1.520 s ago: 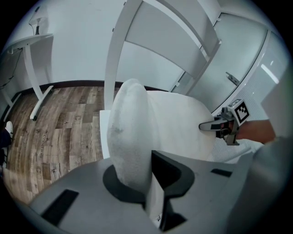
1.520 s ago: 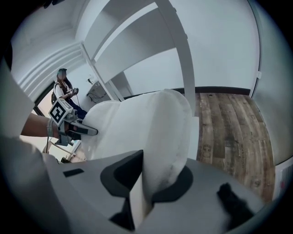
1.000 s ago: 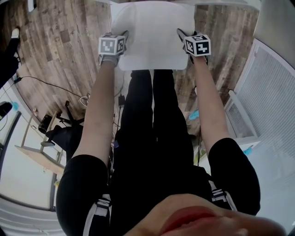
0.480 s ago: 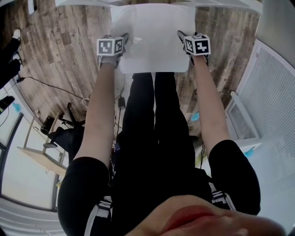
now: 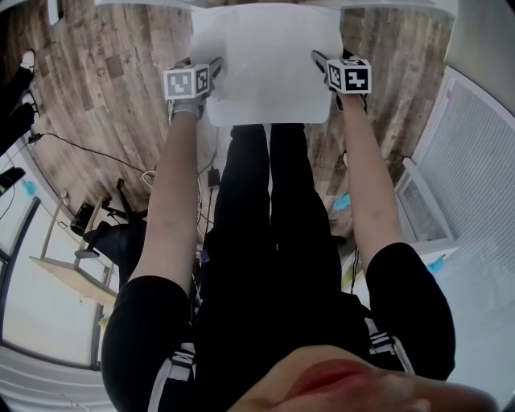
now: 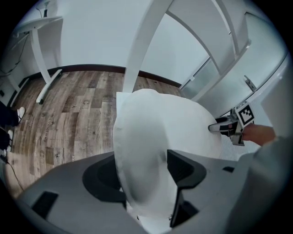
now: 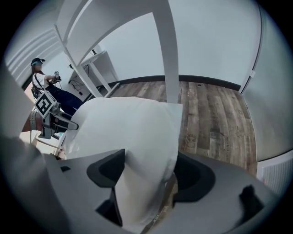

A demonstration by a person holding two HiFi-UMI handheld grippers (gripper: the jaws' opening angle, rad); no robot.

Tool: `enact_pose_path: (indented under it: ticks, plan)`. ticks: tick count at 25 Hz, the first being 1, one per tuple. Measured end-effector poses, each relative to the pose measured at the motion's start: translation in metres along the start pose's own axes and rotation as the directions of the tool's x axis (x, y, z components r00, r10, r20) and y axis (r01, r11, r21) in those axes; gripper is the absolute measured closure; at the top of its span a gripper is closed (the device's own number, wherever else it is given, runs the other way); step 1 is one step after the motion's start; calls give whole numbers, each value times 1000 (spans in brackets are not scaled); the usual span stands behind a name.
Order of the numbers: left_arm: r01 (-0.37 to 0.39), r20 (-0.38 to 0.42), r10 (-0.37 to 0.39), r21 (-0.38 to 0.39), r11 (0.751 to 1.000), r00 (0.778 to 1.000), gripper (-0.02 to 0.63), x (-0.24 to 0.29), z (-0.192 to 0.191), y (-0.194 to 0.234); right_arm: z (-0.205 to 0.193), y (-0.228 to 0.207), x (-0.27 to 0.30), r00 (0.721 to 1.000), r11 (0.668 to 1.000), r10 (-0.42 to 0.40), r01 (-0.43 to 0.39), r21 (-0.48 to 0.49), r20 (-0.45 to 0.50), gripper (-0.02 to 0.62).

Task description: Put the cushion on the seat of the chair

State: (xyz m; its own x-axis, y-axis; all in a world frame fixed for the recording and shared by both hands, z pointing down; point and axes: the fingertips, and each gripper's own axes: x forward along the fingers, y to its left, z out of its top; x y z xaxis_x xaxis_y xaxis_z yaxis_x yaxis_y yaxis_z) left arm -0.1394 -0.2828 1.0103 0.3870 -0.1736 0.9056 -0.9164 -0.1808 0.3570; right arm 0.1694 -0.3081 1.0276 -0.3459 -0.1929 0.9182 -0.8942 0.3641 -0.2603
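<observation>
The white cushion (image 5: pixel 265 56) lies flat at the top of the head view, over the seat of a white chair whose rails (image 5: pixel 386 6) show behind it; the seat itself is hidden. My left gripper (image 5: pixel 211 76) is at the cushion's left edge and my right gripper (image 5: pixel 326 68) at its right edge. In the left gripper view the cushion (image 6: pixel 160 132) bulges between the jaws, which are opening around it. The right gripper view shows the cushion's (image 7: pixel 128 132) edge between that gripper's opening jaws, with a gap on the right side. A white chair post (image 7: pixel 169 50) rises behind.
The floor is wood plank (image 5: pixel 105 64). A white slatted panel (image 5: pixel 475 161) stands at the right. A desk, a stool and cables (image 5: pixel 88 225) are at the lower left. White table legs (image 6: pixel 43 59) stand on the far floor. Another person (image 7: pixel 39 75) stands far off.
Both grippers' jaws have widened on the cushion's edges. The left marker cube has shifted slightly outward to the left. The cushion has settled and stays in place.
</observation>
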Motion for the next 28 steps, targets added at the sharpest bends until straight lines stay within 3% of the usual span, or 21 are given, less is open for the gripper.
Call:
enact_pose_path:
  ticks: [5, 11, 17, 19, 25, 28]
  plan:
    - [-65, 65, 68, -49, 997, 996, 271, -16, 0, 16, 2, -6, -15, 999, 999, -28, 28, 15, 38, 278]
    - [-86, 147, 91, -35, 996, 985, 267, -47, 15, 10, 21, -3, -48, 991, 998, -66, 65, 16, 114, 278]
    - [-59, 230, 64, -27, 998, 971, 271, -101, 31, -26, 37, 41, -88, 983, 1000, -27, 24, 19, 183, 279]
    - [-51, 252, 55, -19, 998, 966, 304, -125, 33, -41, 47, 66, -108, 977, 1000, 9, -13, 20, 212, 285]
    - [16, 315, -25, 32, 999, 949, 442, -201, 40, -100, 83, 139, -197, 938, 994, 75, -43, -103, 338, 537]
    - [31, 377, -58, 78, 996, 924, 556, -245, 50, -131, 99, 179, -247, 913, 978, 131, -56, -201, 386, 575]
